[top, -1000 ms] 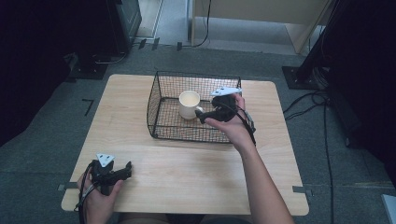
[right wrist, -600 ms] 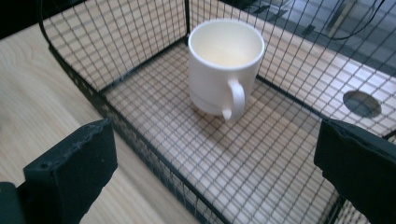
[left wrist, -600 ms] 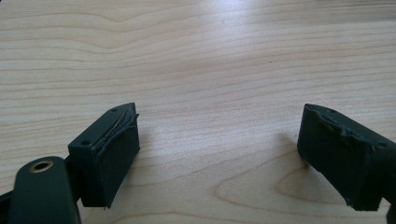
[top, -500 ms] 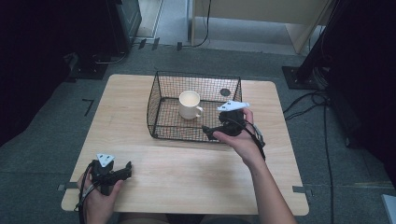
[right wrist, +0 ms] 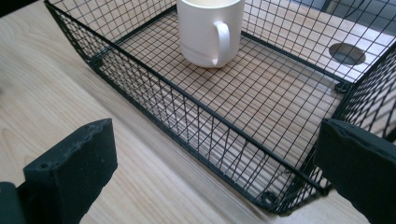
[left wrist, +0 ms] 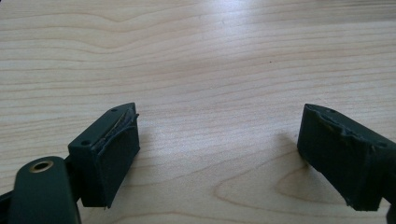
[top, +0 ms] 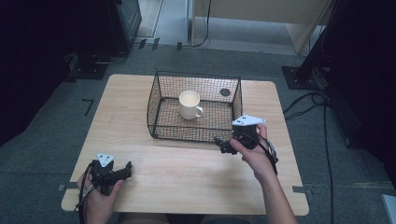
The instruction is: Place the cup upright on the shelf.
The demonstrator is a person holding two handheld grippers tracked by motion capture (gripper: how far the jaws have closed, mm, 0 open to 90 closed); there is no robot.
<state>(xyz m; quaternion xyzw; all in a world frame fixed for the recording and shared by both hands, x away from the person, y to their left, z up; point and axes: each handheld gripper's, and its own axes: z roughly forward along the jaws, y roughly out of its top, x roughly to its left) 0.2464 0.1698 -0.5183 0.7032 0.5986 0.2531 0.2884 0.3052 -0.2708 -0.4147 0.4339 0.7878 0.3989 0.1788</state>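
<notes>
One mug (top: pixel 190 104) beyond right claw (top: pixel 224 146)

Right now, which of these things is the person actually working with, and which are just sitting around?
Likely in use:
white mug
black wire basket holding it
right gripper, open, beside the basket
left gripper, open, over bare table

Just around:
cables on the floor
dark stands behind the table

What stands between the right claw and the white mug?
The wire basket's near wall. The right claw, open, sits outside the basket's front right corner, while the mug stands inside on the basket floor. The top is open, so going over the wall looks unobstructed.
</notes>
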